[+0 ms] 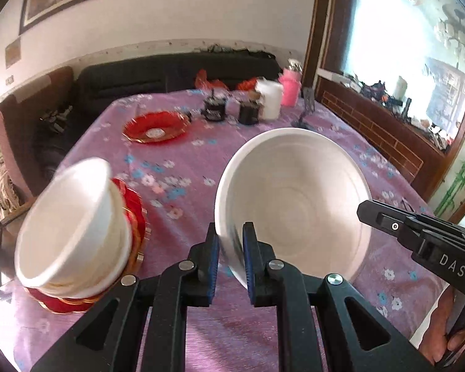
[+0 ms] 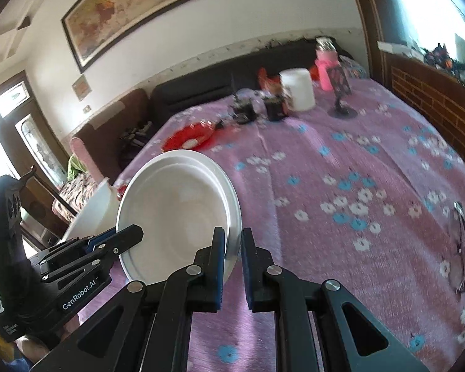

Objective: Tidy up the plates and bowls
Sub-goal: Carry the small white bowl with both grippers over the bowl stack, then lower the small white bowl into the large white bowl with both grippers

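White bowl (image 1: pixel 294 204) pinched; only right view shows eyeglasses (image 2: pixel 460 248).

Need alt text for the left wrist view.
Left tongs pinch the rim of a tilted white bowl above a purple floral tablecloth. Left, white bowls stacked on red plates; farther back, one red plate.

Motion blur smears the stacked white bowls (image 1: pixel 74 226) and hides most of the red plates (image 1: pixel 133 217) beneath them. The small dark items (image 1: pixel 229 110) on the counter's far end are too blurred to identify.
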Demonstrator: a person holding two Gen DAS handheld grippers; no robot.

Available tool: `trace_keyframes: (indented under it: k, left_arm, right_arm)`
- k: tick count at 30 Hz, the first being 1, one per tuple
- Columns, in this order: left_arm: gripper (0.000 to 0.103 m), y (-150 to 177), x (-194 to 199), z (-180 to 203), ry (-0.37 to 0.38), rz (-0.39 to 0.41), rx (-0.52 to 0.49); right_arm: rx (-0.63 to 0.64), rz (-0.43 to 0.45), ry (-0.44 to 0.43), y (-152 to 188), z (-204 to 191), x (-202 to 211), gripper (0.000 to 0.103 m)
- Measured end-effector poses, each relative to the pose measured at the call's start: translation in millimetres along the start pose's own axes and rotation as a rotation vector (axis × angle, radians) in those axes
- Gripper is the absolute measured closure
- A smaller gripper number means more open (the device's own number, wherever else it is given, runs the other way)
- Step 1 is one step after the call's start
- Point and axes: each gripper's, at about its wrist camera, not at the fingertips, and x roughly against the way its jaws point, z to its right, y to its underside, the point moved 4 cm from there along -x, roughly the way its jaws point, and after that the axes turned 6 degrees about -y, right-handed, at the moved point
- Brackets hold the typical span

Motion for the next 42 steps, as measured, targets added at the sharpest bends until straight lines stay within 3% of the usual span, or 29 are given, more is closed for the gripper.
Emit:
trace_keyframes:
  k: [7,25,42]
  left_arm:
    - [0.090,-14.4,28.1,-37.9,-0.051,0.066,0.068]
    - [0.090,-31.7,85.4,-142.8,-0.197,0.181,0.212]
    - [0.089,-13.0,62.1,-200.9,-0.254,0.111,0.317]
  right_arm:
    - [0.081,0.038,-0.064,-19.5,-46.1,0.0,0.091]
    - [0.225,0.024,-0.239,-59.9,-156.3,-40.7,0.091]
    - [0.283,-0.133,-0.233,-46.2,-197.0,-124.2,0.090]
